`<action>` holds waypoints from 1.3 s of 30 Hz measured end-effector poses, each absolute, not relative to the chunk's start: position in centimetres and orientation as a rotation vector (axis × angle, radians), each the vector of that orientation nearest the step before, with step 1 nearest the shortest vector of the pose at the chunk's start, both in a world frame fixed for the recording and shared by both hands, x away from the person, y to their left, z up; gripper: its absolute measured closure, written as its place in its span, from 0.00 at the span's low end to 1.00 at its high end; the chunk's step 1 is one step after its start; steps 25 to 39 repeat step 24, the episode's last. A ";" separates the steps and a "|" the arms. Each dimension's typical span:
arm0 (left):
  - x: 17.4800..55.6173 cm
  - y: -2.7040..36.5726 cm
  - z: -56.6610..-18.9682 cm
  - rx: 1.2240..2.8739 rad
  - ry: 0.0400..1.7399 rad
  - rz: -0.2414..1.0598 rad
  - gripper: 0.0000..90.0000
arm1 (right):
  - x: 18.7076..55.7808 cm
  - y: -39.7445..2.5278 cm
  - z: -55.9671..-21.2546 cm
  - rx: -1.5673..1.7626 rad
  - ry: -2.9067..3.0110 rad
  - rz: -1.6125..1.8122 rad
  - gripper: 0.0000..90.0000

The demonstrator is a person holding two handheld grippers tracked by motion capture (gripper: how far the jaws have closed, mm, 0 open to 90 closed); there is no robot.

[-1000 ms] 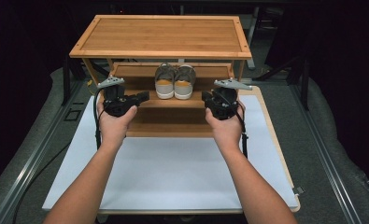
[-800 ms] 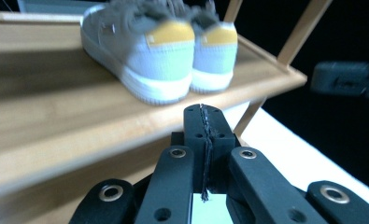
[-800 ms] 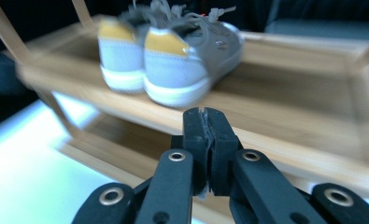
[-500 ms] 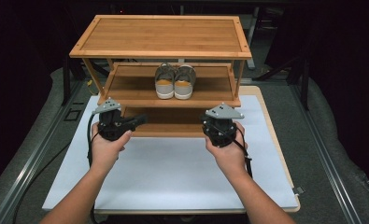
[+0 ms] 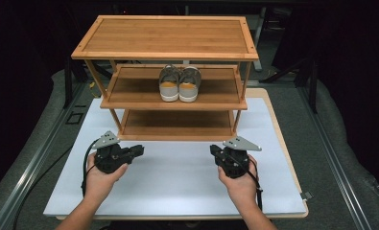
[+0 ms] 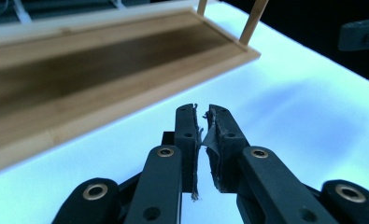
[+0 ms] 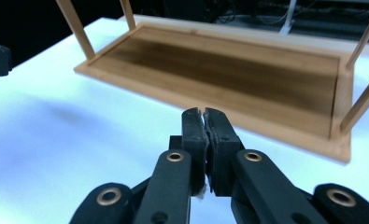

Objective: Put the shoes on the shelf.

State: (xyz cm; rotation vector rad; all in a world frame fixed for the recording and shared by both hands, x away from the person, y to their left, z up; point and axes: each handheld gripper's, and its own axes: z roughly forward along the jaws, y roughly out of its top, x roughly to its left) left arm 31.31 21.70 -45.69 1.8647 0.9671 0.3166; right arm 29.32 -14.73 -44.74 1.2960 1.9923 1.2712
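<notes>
A three-tier bamboo shoe rack [image 5: 165, 38] stands at the back of the white table mat [image 5: 177, 172]. A pair of grey shoes with tan toes [image 5: 179, 84] sits side by side on its middle shelf. My left gripper [image 5: 138, 150] is held low over the mat in front of the rack's left end, jaws shut on nothing [image 6: 202, 114]. My right gripper [image 5: 213, 151] hovers in front of the rack's right end, also shut and empty [image 7: 203, 114]. The rack's bottom shelf [image 6: 79, 79] [image 7: 229, 60] lies just ahead of both grippers.
The mat's white surface stretches between the two grippers and toward the front edge. Thin rack legs [image 7: 74, 28] rise from the bottom shelf's corners. Grey padded floor and a metal rail [image 5: 38, 153] flank the table on the left.
Both hands have drawn back from the rack's lower shelves toward the person and dropped lower over the mat. The shoes and rack have not moved.
</notes>
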 end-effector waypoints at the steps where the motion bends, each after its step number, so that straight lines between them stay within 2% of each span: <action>1: 31.2 21.8 -46.2 1.861 0.983 0.306 0.91 | 29.0 -14.8 -45.2 1.300 2.001 1.269 0.97; 11: 30.4 22.7 -50.0 1.901 1.016 0.229 0.89 | 27.0 -15.6 -49.9 1.323 2.056 1.211 0.95; 17: 30.6 23.1 -51.3 1.889 1.040 0.194 0.86 | 27.2 -15.9 -51.4 1.351 2.087 1.246 0.94; 20: 30.8 23.0 -52.2 1.891 1.053 0.174 0.81 | 27.4 -15.9 -52.0 1.354 2.110 1.249 0.92; 24: 30.9 22.9 -52.7 1.893 1.071 0.170 0.72 | 27.4 -15.8 -52.5 1.336 2.111 1.248 0.79; 39: 30.9 22.9 -52.7 1.893 1.071 0.170 0.72 | 27.4 -15.8 -52.5 1.336 2.111 1.248 0.79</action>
